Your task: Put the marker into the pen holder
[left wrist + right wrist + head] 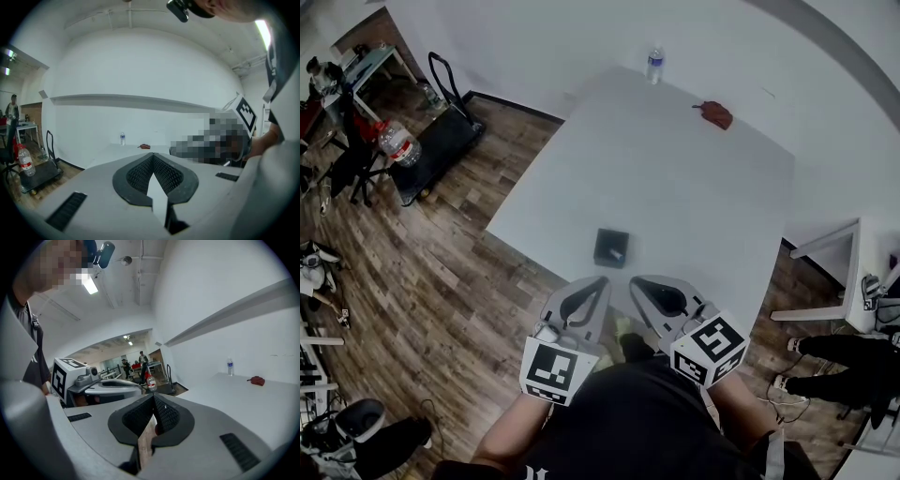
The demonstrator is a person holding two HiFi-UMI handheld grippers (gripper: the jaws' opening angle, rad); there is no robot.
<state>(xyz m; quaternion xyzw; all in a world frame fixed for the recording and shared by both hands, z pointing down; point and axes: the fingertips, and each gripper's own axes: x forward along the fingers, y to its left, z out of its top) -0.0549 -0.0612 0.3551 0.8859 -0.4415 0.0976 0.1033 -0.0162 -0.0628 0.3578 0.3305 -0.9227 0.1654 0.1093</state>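
We hold the left gripper point(600, 281) and right gripper point(637, 283), jaws together and empty, at the white table's point(675, 187) near edge beside the dark pen holder point(602, 251), and should first check whether the pale shape inside is the marker point(617, 253).

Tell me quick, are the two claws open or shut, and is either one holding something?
Left claw: shut, holding nothing.
Right claw: shut, holding nothing.
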